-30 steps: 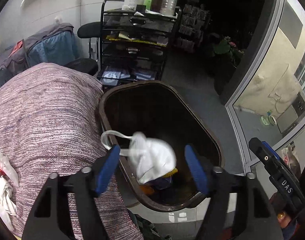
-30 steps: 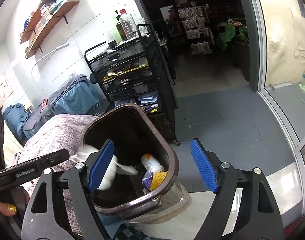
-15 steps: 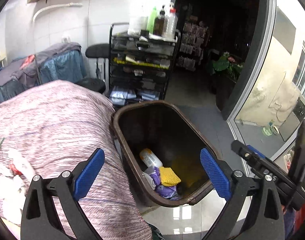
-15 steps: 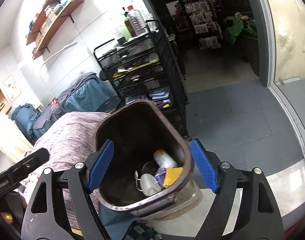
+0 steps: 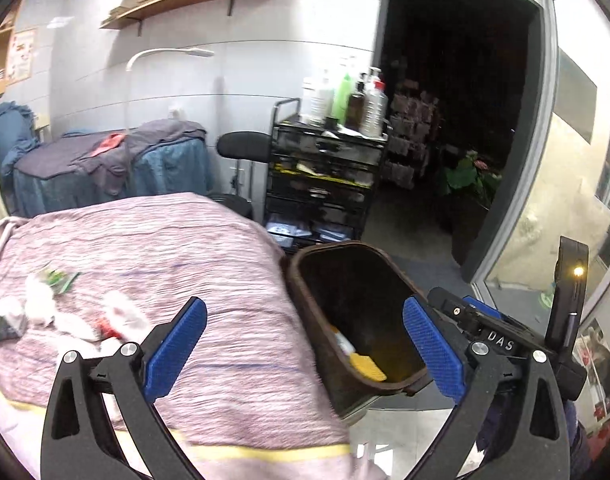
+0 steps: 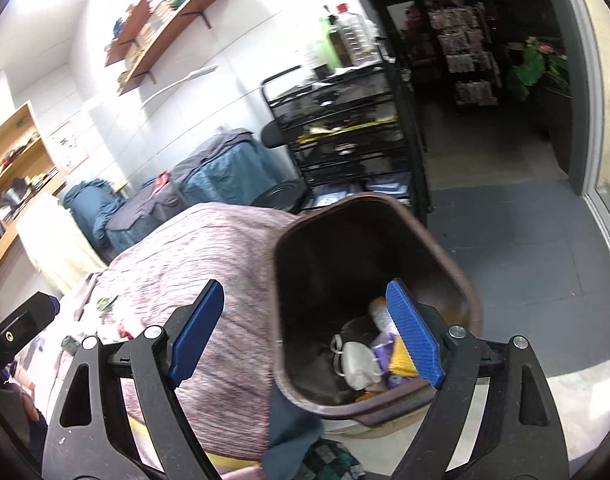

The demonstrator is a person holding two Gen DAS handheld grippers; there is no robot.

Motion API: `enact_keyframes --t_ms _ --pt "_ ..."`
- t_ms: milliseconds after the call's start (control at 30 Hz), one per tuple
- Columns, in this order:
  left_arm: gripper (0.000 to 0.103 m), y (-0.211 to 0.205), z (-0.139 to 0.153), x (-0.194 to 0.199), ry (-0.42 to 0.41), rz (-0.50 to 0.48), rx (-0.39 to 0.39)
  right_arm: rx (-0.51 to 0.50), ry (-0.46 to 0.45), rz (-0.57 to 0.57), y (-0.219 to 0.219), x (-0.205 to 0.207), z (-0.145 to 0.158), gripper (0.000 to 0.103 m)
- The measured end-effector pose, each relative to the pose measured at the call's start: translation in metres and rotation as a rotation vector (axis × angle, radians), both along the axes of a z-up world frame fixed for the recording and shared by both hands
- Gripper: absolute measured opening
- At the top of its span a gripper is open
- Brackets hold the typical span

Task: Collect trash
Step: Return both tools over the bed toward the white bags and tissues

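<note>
A brown trash bin stands on the floor against the bed with the pink-purple cover. Inside the bin lie a white face mask, a yellow sponge, a bottle and purple wrapping. White tissues and a green wrapper lie on the cover at the left. My left gripper is open wide over the bed's edge beside the bin, with nothing between its pads. My right gripper hangs near the bin's rim, its jaws opening slightly with nothing in them.
A black wire cart with bottles on top stands behind the bin, a black stool beside it. A second covered bed is against the wall. A dark doorway and a glass door frame are at the right.
The white mask left my left gripper and dropped into the bin. Both grippers then pulled up and back, and the left view swung left toward the trash on the bed.
</note>
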State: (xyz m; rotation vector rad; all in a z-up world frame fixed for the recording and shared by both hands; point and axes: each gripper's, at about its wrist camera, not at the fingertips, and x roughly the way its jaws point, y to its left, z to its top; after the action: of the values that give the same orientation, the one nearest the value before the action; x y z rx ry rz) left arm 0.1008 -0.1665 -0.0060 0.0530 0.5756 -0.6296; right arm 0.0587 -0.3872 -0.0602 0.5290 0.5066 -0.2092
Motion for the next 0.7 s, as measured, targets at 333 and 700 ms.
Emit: enact_keyframes --t_ms 333,700 --pt "0.097 0.068 -0.013 0.009 0.021 0.163 0.035 -0.04 -0.01 0.196 0.065 0.032 0.016 0.083" --pt "0.097 0.167 -0.04 0.013 0.091 0.371 0.111 -0.076 0.011 0.481 0.158 0.076 0.025 0.086"
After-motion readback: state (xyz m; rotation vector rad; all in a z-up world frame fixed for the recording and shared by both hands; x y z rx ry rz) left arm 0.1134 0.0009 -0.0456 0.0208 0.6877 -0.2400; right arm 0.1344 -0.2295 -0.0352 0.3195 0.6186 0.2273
